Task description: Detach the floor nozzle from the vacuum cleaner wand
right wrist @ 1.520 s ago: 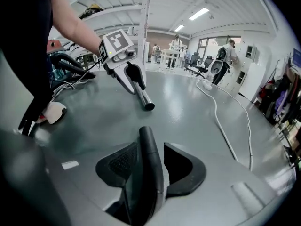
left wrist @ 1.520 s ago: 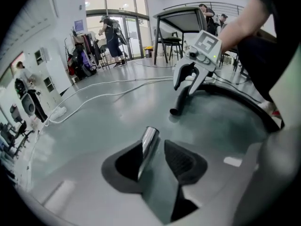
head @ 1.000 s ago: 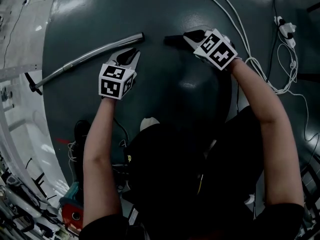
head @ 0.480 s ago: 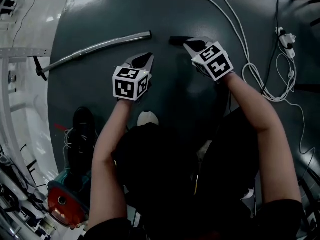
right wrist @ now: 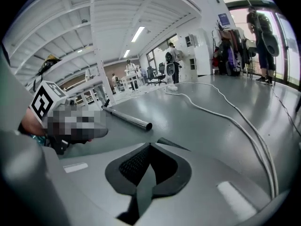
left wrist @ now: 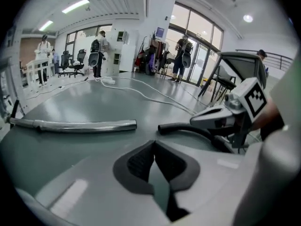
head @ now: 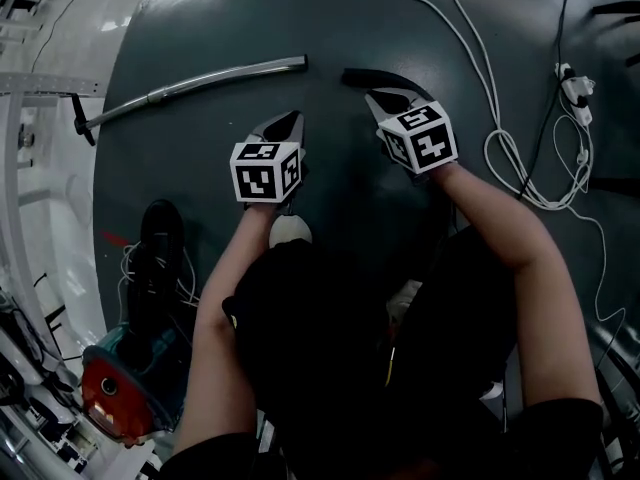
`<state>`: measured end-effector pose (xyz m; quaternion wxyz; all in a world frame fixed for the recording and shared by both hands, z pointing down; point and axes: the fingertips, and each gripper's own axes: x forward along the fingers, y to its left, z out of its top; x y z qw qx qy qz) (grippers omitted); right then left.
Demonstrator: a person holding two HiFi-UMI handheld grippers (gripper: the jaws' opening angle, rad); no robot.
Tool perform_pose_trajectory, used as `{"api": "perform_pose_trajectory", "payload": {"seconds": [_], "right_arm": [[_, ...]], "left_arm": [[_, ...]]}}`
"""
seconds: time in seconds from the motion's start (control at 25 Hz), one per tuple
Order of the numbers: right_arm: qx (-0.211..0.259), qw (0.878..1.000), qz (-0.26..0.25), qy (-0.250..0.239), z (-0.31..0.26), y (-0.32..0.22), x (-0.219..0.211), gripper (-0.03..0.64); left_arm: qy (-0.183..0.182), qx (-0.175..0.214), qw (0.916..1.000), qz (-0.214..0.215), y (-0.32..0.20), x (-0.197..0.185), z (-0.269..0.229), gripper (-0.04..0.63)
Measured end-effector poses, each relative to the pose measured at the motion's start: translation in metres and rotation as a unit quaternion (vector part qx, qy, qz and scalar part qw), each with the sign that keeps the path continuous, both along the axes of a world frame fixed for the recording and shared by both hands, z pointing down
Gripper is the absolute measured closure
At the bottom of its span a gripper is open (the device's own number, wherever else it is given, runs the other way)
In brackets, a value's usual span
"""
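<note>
Chrome on dark grey floor in head view: wand (head: 200,81) lying flat at upper left, its near end apart from black curved neck of floor nozzle (head: 375,76), bare floor between, so prob. already detached; rest of nozzle hard to pick out vs dark floor; L gripper (head: 292,119) just below wand's end, not touching it; R gripper (head: 374,97) just over nozzle neck, touching or not unclear; white cable (head: 497,118) looped close by R forearm. L gripper view: jaws pressed together, just closed the last bit, nothing between; beyond them wand (left wrist: 75,125) at left, nozzle neck (left wrist: 186,128) facing it across a gap and running off under R gripper (left wrist: 195,121). R gripper view: jaws likewise pressed together, empty; wand (right wrist: 126,117) past them, marker cube (right wrist: 44,102) of L gripper at left, cable (right wrist: 219,109) snaking away at right. Risks, as judgement only: round wand on smooth floor, so could roll off if clipped by L gripper on the way out; nozzle neck could get shoved back toward wand if bumped by R gripper; cable near R arm could snag on a wide pull-back & drag across the parts; w/ both grippers shut and empty, nothing to drop, but also no hold on either part once moving.
</note>
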<state>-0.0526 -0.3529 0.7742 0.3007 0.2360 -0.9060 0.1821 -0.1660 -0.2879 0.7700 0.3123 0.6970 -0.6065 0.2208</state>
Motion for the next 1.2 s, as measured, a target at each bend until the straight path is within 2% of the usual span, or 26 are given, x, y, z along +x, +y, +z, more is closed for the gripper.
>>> {"api": "perform_pose_trajectory", "payload": {"seconds": [0.12, 0.28, 0.8, 1.2], "right_arm": [[-0.007, 1.0, 0.004, 0.001, 0.003, 0.004, 0.0, 0.62], [-0.017, 1.0, 0.008, 0.004, 0.01, 0.01, 0.001, 0.62], [-0.042, 0.998, 0.042, 0.006, 0.023, 0.009, 0.019, 0.62], [-0.04, 0.998, 0.049, -0.001, 0.02, 0.0, 0.017, 0.62]], "left_arm": [[-0.008, -0.012, 0.9999, 0.003, 0.002, -0.001, 0.006, 0.584], [0.0, -0.01, 0.9999, -0.014, -0.001, -0.005, 0.007, 0.584], [0.021, -0.021, 0.9993, -0.023, -0.005, -0.003, 0.016, 0.584], [0.032, -0.031, 0.9989, -0.012, -0.008, 0.008, 0.025, 0.584]]}}
